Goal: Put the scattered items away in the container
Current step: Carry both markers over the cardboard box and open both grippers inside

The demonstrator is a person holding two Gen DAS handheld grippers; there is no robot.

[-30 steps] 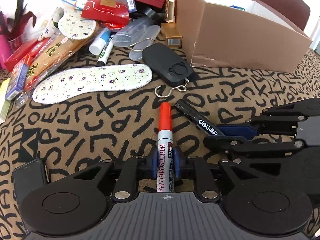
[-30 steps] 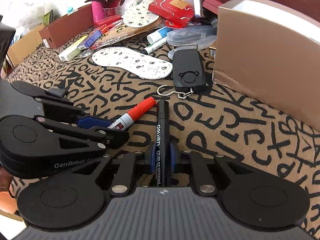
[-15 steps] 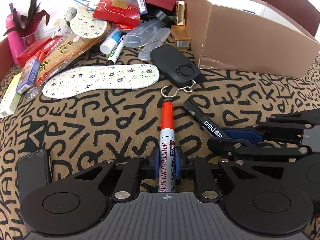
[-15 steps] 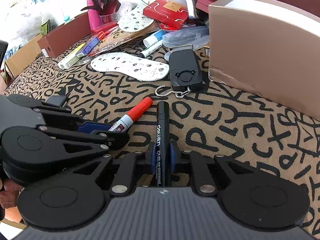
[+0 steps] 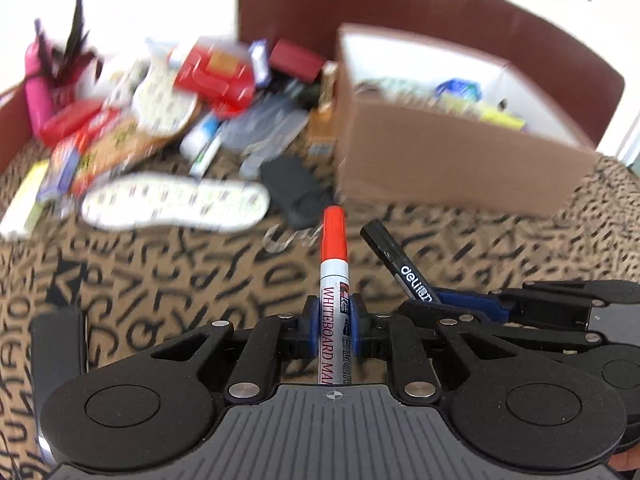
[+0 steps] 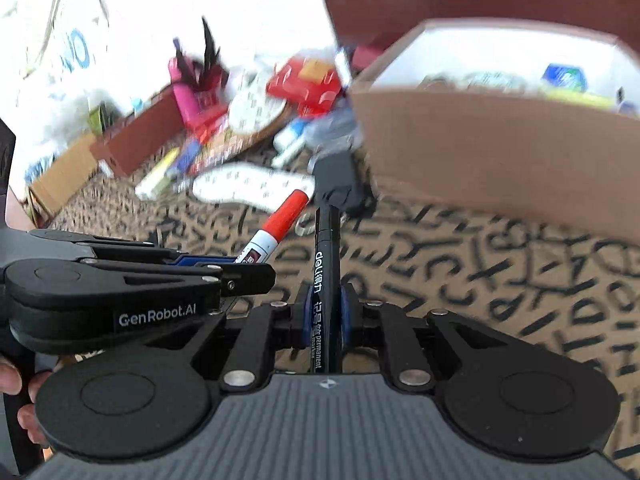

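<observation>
My left gripper [image 5: 334, 326] is shut on a red-capped whiteboard marker [image 5: 334, 264], held off the patterned cloth and pointing toward the brown cardboard box [image 5: 452, 160]. My right gripper [image 6: 324, 314] is shut on a black permanent marker [image 6: 326, 256], also lifted. The two grippers hang side by side: the right gripper [image 5: 460, 304] with the black marker [image 5: 396, 260] shows at the right of the left wrist view, and the left gripper [image 6: 240, 268] with the red marker [image 6: 280, 224] shows at the left of the right wrist view. The box [image 6: 496, 160] stands ahead with several items inside.
A white floral insole [image 5: 176, 204], a black hanging scale with a hook [image 5: 296, 192], a white marker [image 5: 204, 144], red packets [image 5: 216, 76] and a pink vase [image 5: 36, 92] lie scattered at the left. A dark phone [image 5: 60, 348] lies near my left gripper. A hand [image 6: 16, 396] shows at lower left.
Both grippers have risen with their markers and moved toward the box, whose inside now shows. The background is blurred by motion.
</observation>
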